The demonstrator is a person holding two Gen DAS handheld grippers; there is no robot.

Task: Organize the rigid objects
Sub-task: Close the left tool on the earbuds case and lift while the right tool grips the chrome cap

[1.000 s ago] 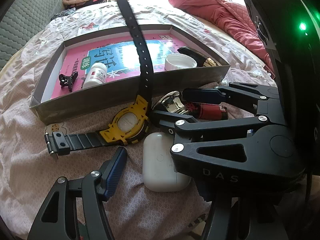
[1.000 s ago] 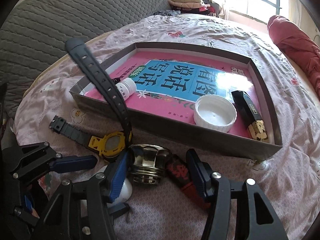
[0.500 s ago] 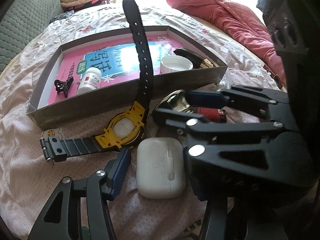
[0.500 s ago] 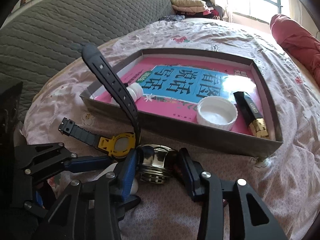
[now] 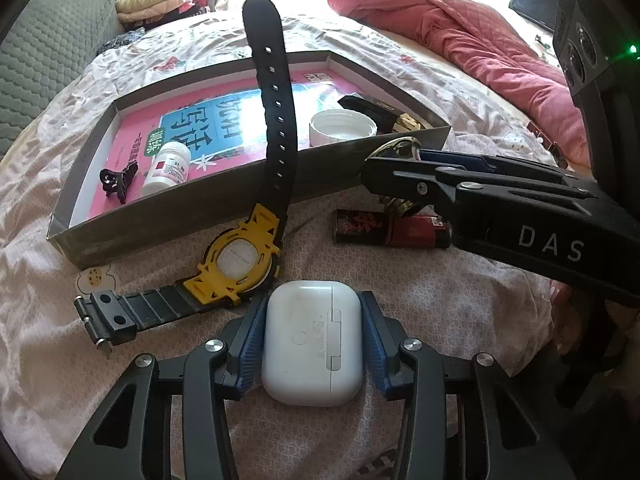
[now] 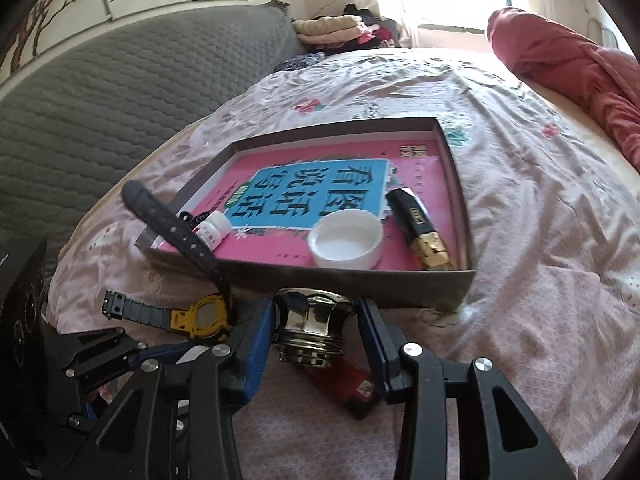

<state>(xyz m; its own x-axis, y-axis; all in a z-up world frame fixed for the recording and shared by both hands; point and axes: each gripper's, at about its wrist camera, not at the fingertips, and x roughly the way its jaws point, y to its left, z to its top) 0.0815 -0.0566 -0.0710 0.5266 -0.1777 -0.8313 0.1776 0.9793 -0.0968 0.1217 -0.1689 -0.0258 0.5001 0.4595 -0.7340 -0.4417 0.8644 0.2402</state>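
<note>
A white earbud case (image 5: 313,336) lies on the bedsheet between the blue pads of my left gripper (image 5: 313,340), which is closed against its sides. My right gripper (image 6: 316,330) is shut on a shiny metal cap (image 6: 314,330) and holds it lifted above a red lighter (image 6: 348,390), just in front of the tray's near wall; it also shows in the left wrist view (image 5: 404,168). A yellow-and-black watch (image 5: 240,260) lies beside the case, one strap standing up. The grey tray (image 5: 180,220) holds a pill bottle (image 5: 168,168), a black hair clip (image 5: 118,180), a white lid (image 5: 342,128) and a black-and-gold box (image 6: 420,228).
The tray sits on a pink patterned bedsheet (image 6: 540,240). A red quilt (image 5: 460,52) lies at the back right, a grey quilted cushion (image 6: 100,112) at the left, and folded clothes (image 6: 336,28) at the far end.
My left gripper moved right and closed around the earbud case. My right gripper closed on the metal cap and lifted it off the lighter toward the tray.
</note>
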